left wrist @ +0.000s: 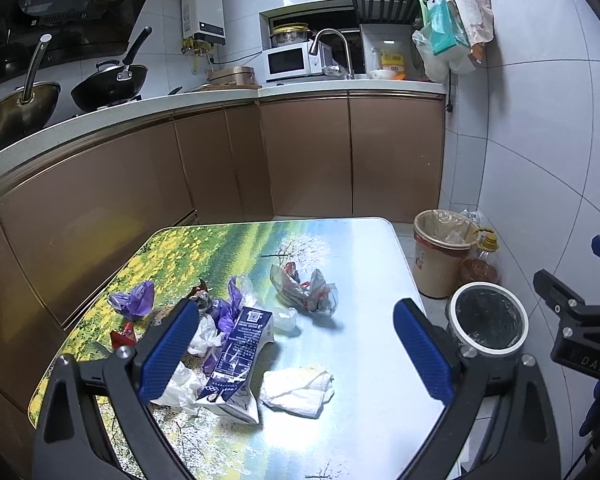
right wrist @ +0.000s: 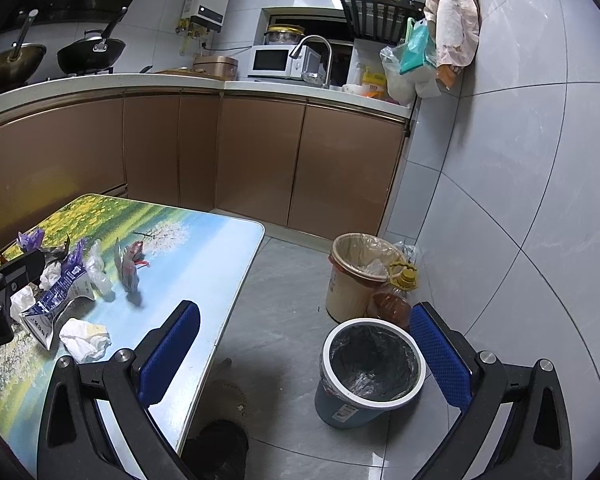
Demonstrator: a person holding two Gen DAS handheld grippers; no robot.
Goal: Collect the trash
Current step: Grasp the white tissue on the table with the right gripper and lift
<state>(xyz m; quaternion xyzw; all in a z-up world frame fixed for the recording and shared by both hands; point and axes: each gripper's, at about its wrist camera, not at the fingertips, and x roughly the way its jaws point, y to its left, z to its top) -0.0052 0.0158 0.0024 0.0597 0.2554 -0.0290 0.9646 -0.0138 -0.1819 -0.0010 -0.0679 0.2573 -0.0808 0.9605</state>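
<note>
A home kitchen, seemingly: woks (left wrist: 108,84), microwave (left wrist: 290,61), faucet (left wrist: 334,46).

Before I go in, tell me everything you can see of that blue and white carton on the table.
The carton is a blue and white drink box with small print and a code square, looking like coated cardboard. It is crushed, lies on its side on the table, its torn white end toward the camera. Crumpled white tissue and purple wrappers press against its left side; another tissue wad sits just right of it. The open left gripper brackets it without touching.

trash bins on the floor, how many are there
2. A blue bin with a white rim and dark liner stands nearest the table's corner; a beige bin with a clear liner stands behind it by the wall. None seem hidden.
</note>
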